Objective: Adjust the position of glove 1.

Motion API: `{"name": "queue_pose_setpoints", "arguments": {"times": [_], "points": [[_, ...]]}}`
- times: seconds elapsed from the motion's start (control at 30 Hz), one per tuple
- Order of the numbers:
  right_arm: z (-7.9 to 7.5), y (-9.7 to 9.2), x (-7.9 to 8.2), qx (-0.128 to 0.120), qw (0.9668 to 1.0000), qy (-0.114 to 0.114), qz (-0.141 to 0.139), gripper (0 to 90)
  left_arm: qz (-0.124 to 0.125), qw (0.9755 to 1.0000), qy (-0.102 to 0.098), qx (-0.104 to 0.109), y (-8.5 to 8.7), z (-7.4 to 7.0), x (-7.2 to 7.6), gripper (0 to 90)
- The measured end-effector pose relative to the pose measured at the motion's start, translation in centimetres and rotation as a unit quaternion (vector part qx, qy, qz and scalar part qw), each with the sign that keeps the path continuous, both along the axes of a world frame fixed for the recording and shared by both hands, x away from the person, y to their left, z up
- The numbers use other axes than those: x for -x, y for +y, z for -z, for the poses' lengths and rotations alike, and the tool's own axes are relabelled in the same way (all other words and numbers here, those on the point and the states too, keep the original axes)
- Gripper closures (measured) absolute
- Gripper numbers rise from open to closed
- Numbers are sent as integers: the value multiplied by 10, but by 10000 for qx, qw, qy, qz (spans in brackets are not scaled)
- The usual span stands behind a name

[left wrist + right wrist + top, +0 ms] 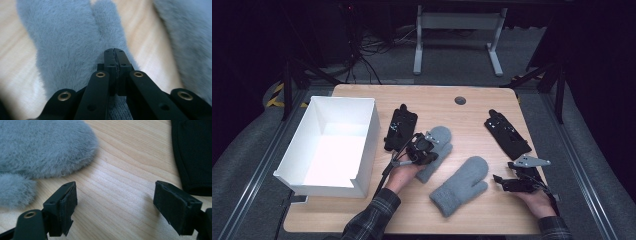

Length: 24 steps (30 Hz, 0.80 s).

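Note:
Two fluffy grey mittens lie mid-table. My left gripper (pixel 434 150) hovers low over the left mitten (pixel 442 134), shut, pads pressed together with no fabric visible between them. In the left gripper view the shut gripper (pixel 115 53) points along that mitten (pixel 67 42) beside its thumb, the ribbed cuff under the arms. The other mitten (pixel 185 37) runs along the right edge. My right gripper (pixel 501 182) rests open near the table's right front, just right of the second mitten (pixel 462 185). In the right gripper view, bare wood lies between the open gripper's (pixel 116 195) fingers, mitten (pixel 42 147) at upper left.
An empty white box (pixel 372 135) stands at the table's left. One black glove (pixel 401 127) lies between the box and the left mitten. A second black glove (pixel 508 134) lies at the right, beyond my right gripper, its edge (pixel 192 152) close by. Wooden table (pixel 427 100).

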State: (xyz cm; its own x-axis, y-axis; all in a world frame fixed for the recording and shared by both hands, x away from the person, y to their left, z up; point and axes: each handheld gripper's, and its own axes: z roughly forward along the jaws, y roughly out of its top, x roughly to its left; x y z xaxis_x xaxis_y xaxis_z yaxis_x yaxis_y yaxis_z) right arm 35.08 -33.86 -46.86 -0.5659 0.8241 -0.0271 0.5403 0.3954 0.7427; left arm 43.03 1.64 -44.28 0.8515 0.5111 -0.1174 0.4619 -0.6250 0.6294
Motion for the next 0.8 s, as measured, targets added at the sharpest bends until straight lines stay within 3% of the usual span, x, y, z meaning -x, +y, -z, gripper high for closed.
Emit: {"name": "queue_pose_setpoints", "arguments": {"times": [0.4, 0.53, 0.57, 0.7, 0.8], "points": [[0, 0, 0, 2, 10000, 0, 0, 196, 519, 9986, 126, -50, 4, -2, 32, 898], [0, 0, 0, 1, 10000, 0, 0, 196, 487, 9988, 31, 21, 6, -6, 35, 845], [0, 0, 0, 1, 10000, 0, 0, 196, 429, 9990, -71, 88, 8, -11, 36, 825], [0, 0, 0, 2, 10000, 0, 2, 196, 289, 9992, -217, 195, 14, -21, 35, 830], [0, 0, 0, -1, 10000, 2, 3, 196, 89, 9991, -299, 293, 16, -25, 25, 847]]}}
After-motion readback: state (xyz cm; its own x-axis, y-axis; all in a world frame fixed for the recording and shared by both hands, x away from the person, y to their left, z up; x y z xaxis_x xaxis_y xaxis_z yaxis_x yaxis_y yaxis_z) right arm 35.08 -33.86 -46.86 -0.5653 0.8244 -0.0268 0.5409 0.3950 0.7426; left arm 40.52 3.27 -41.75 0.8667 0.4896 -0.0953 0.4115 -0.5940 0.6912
